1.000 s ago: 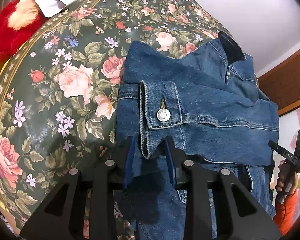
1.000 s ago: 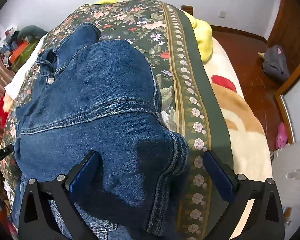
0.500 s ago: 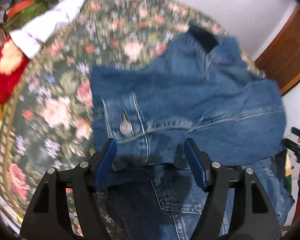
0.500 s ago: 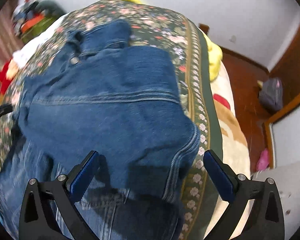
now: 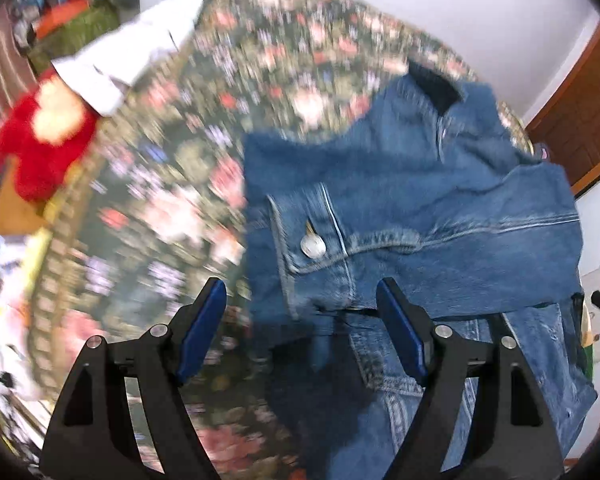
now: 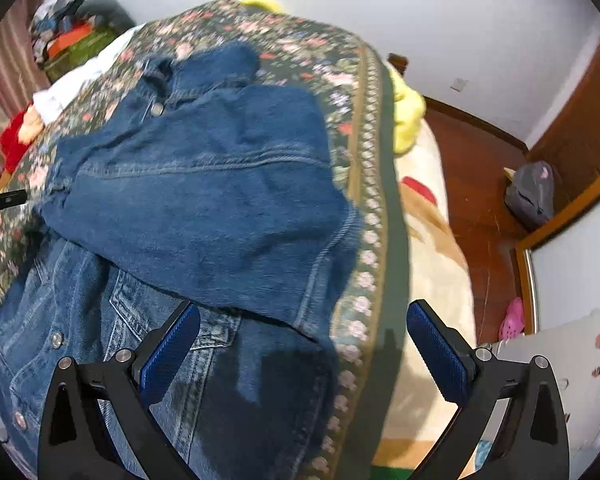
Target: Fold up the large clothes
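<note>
On the green floral bedspread point(image 5: 148, 208) lies the blue denim jacket point(image 5: 412, 208), a sleeve folded across it. The left gripper point(image 5: 304, 332) and right gripper point(image 6: 304, 352) hover above its near part, fingers wide, holding nothing.

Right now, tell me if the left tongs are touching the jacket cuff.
Apart. The left wrist view shows the left tongs wide open, both blue pads clear of the buttoned cuff of the denim jacket, with dark shadow visible between them.
</note>
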Motion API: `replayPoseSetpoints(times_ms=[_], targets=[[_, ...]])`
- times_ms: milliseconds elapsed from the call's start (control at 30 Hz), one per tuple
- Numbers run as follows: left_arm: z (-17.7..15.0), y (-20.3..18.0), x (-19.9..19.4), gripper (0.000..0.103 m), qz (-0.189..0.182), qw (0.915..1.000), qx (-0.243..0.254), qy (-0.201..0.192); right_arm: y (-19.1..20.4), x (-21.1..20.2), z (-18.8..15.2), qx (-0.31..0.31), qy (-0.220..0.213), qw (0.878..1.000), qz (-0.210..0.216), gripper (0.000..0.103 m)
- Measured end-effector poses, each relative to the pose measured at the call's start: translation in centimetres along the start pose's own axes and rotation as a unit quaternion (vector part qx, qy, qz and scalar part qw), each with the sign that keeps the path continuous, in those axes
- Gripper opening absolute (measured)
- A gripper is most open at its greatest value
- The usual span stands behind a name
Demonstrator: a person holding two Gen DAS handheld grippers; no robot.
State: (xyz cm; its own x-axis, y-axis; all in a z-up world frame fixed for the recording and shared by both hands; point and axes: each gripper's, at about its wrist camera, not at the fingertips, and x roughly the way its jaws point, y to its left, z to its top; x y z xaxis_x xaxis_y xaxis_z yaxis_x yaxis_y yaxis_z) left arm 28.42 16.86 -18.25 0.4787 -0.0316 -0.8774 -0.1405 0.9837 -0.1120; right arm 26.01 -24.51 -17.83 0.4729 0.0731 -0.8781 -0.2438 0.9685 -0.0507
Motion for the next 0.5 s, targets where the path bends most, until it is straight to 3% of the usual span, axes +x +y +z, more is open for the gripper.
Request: replayPoseSetpoints(times_ms=[200, 367, 500], targets=[[-0.6, 1.0, -5.7, 0.078, 0.02, 0.9985, 0.026, -0.045, -0.9, -3.4, -0.7, 0.008, -0.028, 1.0, -0.001, 0.103], [-3.6, 1.1, -5.8, 0.078, 0.02, 0.9988, 0.039, -0.022, -0.7, -4.5, -2.8, 0.005, -0.026, 1.0, 0.005, 0.103], [-6.9, 0.9, -3.9, 0.078, 0.006, 0.9991, 0.037, 0.023, -0.3, -3.2, -5.1, 0.011, 0.005, 1.0, 0.015, 0.103]])
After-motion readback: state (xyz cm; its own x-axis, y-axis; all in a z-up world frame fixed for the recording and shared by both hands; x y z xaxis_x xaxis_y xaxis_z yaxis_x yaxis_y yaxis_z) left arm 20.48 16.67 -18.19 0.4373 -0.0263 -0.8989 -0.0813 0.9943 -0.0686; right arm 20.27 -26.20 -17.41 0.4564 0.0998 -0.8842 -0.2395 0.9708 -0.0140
